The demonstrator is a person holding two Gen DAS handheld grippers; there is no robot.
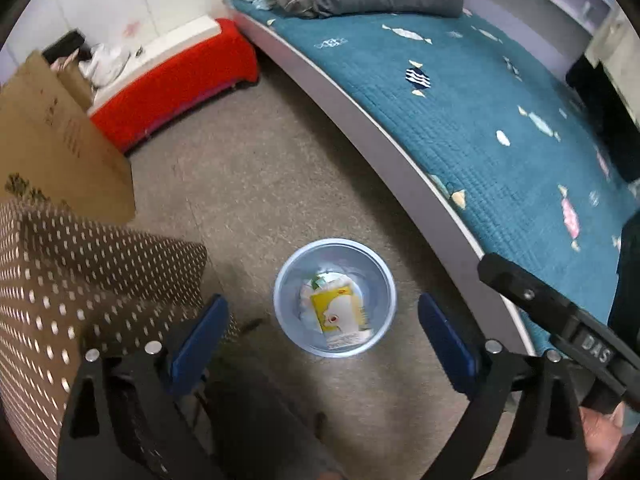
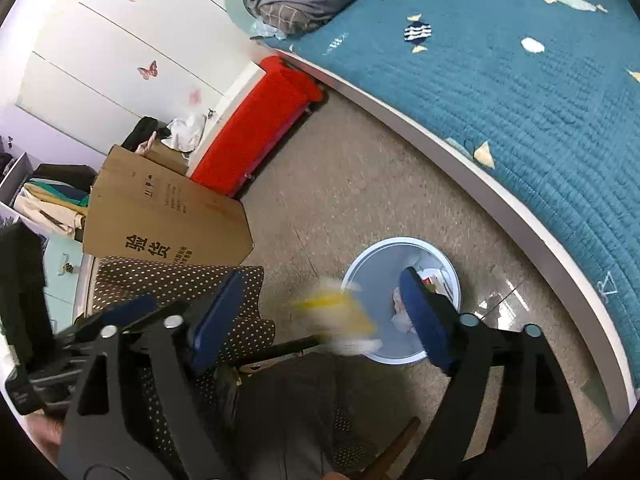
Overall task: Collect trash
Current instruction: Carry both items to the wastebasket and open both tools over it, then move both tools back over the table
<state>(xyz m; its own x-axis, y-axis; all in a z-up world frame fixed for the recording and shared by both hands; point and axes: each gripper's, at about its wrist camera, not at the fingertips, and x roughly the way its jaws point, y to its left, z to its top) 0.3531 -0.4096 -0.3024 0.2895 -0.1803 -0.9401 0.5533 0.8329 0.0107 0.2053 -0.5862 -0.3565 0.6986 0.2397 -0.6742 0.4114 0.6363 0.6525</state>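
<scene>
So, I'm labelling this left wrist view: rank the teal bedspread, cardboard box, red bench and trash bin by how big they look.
1. Teal bedspread.
2 and 3. Cardboard box and red bench look alike; the box sits nearer and is cut off, so I won't rank them.
4. Trash bin.

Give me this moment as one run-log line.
step: drop trash | left claw: open, empty | right claw: open, empty | yellow wrapper: in bin | bin: on floor beside bed
</scene>
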